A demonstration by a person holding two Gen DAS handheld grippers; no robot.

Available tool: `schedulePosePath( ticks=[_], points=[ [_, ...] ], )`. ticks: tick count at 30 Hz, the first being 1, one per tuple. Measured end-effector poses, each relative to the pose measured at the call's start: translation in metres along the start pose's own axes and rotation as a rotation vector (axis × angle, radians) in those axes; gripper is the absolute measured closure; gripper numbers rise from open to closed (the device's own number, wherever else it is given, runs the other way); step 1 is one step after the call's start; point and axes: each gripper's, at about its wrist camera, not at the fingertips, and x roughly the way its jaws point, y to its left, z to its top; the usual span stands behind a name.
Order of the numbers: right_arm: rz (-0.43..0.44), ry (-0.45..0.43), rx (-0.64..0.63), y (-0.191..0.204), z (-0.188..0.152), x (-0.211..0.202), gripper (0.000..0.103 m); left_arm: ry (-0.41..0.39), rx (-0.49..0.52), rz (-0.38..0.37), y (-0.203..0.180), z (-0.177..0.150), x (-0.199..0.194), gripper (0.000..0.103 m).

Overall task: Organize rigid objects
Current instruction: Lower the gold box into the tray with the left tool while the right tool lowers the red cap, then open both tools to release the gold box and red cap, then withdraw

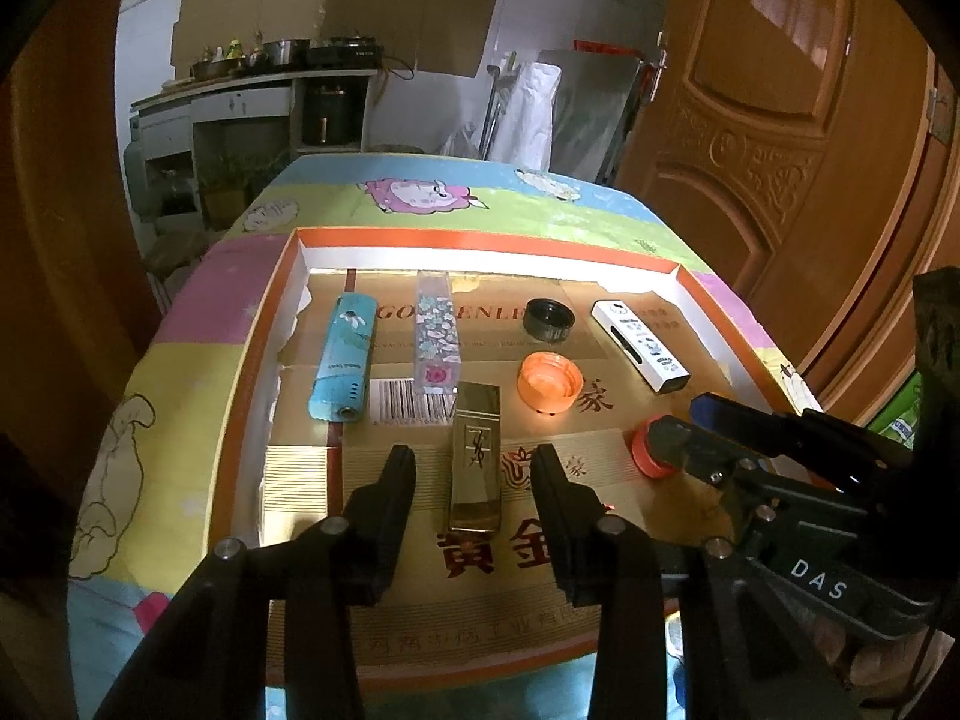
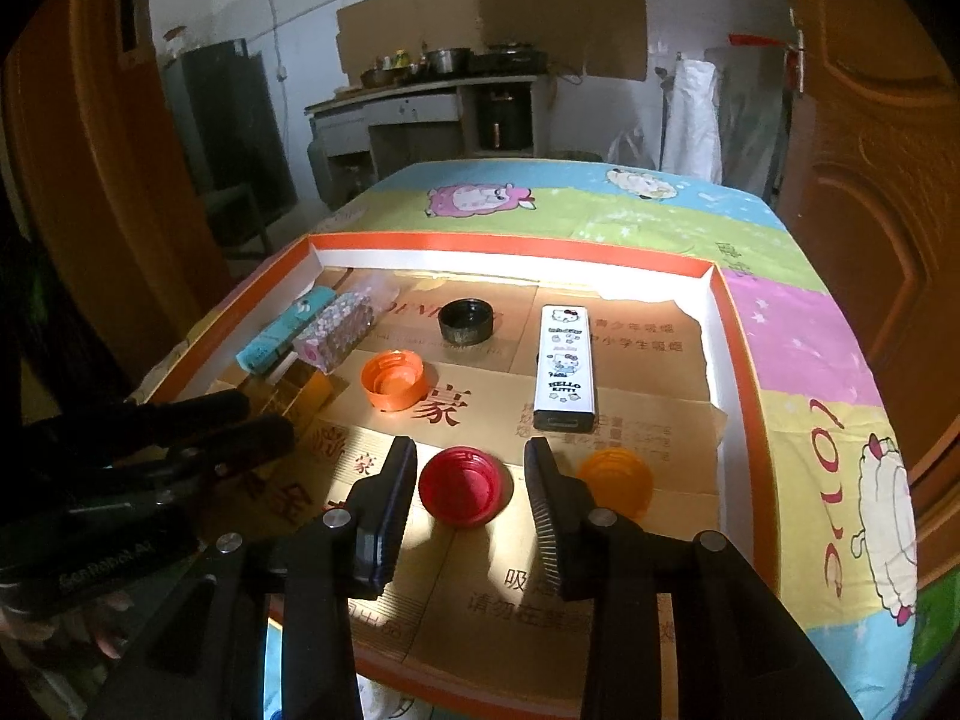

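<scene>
**Inspector:** Fingers of the left gripper (image 1: 474, 474) are spread, straddling the gold case (image 1: 476, 457) with a gap on each side; nothing held. Fingers of the right gripper (image 2: 469, 477) are likewise parted around the red cap (image 2: 461, 483), not touching it.

**Clerk:** Why so placed?

**Inspector:** In my judgement each tool is lined up for a pinch across the narrow width of its item. All items lie inside the orange-rimmed tray (image 1: 480, 241), on its cardboard liner, which sits on the cartoon tablecloth (image 2: 810, 348).

**Clerk:** Arrangement?

**Inspector:** Long items lie roughly parallel, caps sit between them, which suggests sorting by kind is under way.

**Clerk:** Count?

**Inspector:** Caps, four: red; black cap (image 2: 469, 320); orange open cap (image 2: 393, 379); orange ribbed cap (image 2: 615, 474), just beside the right finger. Long items, four: gold case; blue lighter (image 1: 343, 356); floral clear bar (image 1: 437, 333); white Hello Kitty lighter (image 2: 565, 371).

**Clerk:** Risk?

**Inspector:** The red cap is round and may slip sideways if pinched off-centre.
</scene>
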Motion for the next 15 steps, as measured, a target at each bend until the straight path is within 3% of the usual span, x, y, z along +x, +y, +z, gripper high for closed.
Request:
schedulePosePath(
  ticks=[15],
  points=[
    [-0.026, -0.056, 0.013, 0.005, -0.003, -0.055, 0.065, -0.040, 0.006, 0.026, -0.011, -0.009, -0.043, 0.063]
  ],
)
